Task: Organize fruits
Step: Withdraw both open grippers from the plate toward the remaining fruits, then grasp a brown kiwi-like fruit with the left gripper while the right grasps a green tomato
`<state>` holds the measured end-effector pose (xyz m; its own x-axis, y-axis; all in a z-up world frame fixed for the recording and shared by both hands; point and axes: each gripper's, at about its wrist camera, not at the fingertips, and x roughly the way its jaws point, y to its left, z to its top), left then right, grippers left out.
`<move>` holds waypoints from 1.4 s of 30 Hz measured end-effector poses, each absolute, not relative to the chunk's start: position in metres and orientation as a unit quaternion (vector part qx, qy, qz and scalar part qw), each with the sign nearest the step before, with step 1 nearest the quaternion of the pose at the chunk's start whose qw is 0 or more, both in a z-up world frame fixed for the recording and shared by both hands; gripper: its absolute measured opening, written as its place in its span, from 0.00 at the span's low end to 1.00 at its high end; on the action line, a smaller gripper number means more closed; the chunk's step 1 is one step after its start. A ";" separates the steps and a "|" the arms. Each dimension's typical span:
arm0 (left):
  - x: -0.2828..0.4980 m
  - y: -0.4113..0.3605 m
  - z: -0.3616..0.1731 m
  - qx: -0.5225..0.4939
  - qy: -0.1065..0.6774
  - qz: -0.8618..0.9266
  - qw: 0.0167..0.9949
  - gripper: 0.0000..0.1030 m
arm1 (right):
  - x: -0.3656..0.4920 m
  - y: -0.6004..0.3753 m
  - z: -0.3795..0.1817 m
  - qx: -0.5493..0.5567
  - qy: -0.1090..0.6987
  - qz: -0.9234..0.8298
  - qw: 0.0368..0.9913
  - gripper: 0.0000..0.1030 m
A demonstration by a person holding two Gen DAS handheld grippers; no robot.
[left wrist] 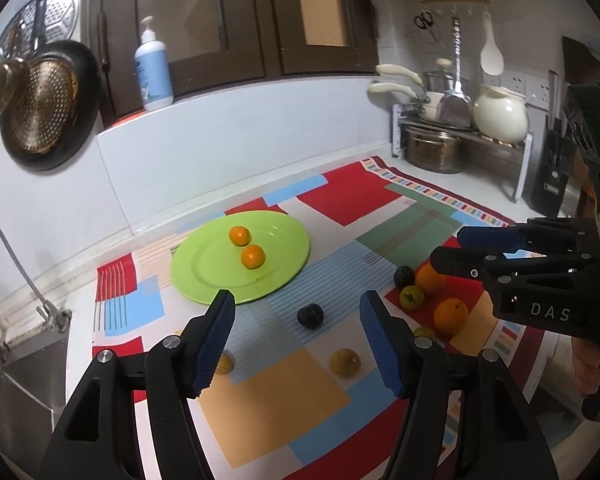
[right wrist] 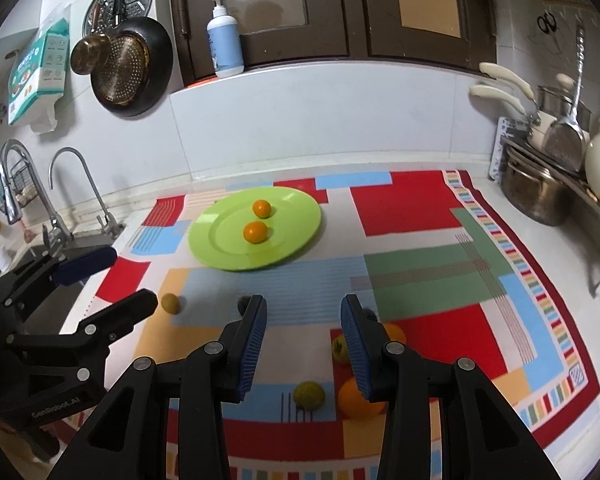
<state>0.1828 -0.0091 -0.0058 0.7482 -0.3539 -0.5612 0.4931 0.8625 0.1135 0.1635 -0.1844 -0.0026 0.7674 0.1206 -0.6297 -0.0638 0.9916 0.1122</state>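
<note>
On green plate [left wrist: 204, 276], two oranges [left wrist: 253, 256], maybe tangerines

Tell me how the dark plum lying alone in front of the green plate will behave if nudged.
The dark plum looks round, so it would probably roll on the flat mat. Its skin seems smooth, perhaps slippery. Nothing touches it, so little would stop it.

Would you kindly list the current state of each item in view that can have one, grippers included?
Left gripper: jaws open, nothing between them.
Right gripper: jaws open, nothing held.
Green plate: flat on the mat, holding two small oranges.
Dark plum: loose on the mat, off the plate.
Large oranges: on the mat, off the plate.
Cabinet doors: closed.
Faucet: no water visible.
</note>
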 end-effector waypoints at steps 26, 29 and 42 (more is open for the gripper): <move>0.182 -0.024 -0.070 0.195 0.304 -0.279 0.890 0.63 | 0.145 -0.170 -0.067 0.043 0.406 0.022 0.913 0.39; 0.184 -0.028 -0.076 0.199 0.312 -0.284 0.884 0.63 | 0.147 -0.171 -0.073 0.048 0.412 0.021 0.910 0.39; 0.200 -0.042 -0.094 0.196 0.340 -0.294 0.872 0.52 | 0.160 -0.178 -0.093 0.072 0.433 0.031 0.898 0.38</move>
